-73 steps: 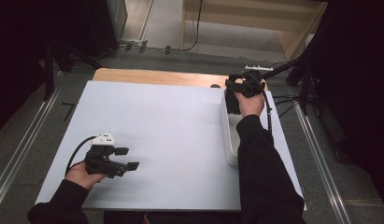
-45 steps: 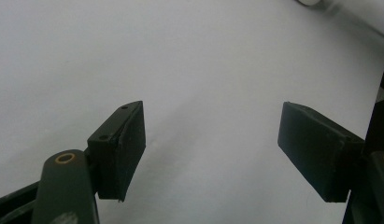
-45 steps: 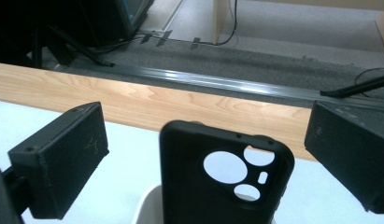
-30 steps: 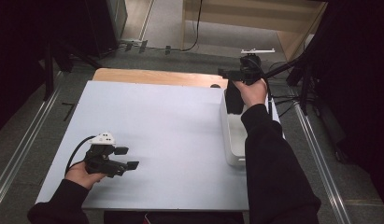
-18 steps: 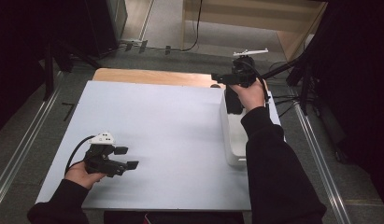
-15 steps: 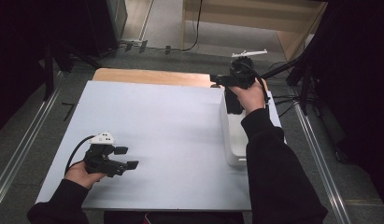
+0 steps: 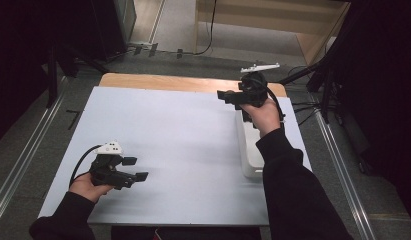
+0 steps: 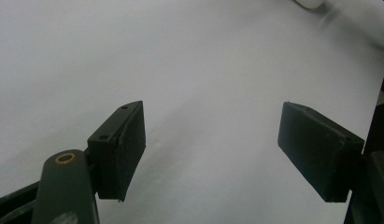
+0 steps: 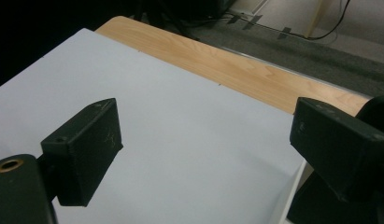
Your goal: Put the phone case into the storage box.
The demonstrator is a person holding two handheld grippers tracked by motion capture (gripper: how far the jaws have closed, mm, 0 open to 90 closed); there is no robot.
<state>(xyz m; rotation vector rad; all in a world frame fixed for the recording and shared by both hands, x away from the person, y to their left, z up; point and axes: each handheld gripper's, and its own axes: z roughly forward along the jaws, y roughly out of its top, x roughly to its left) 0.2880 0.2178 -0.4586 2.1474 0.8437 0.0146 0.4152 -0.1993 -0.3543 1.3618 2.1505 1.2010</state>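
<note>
White and long, the plastic tray (image 7: 250, 150) sits at the pale table sheet's (image 7: 183, 130) right edge. Right gripper (image 7: 228, 96) is held above the tray's far end, jaws wide apart, empty. Left gripper (image 7: 135, 170) low at the near left, jaws spread too.

left gripper (image 7: 135, 169) low, right gripper (image 7: 224, 94) raised, both jaws apart

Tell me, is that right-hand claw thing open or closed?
Open. In the right gripper view the right gripper has its two black jaws wide apart, with bare white sheet between them and nothing held.
</note>
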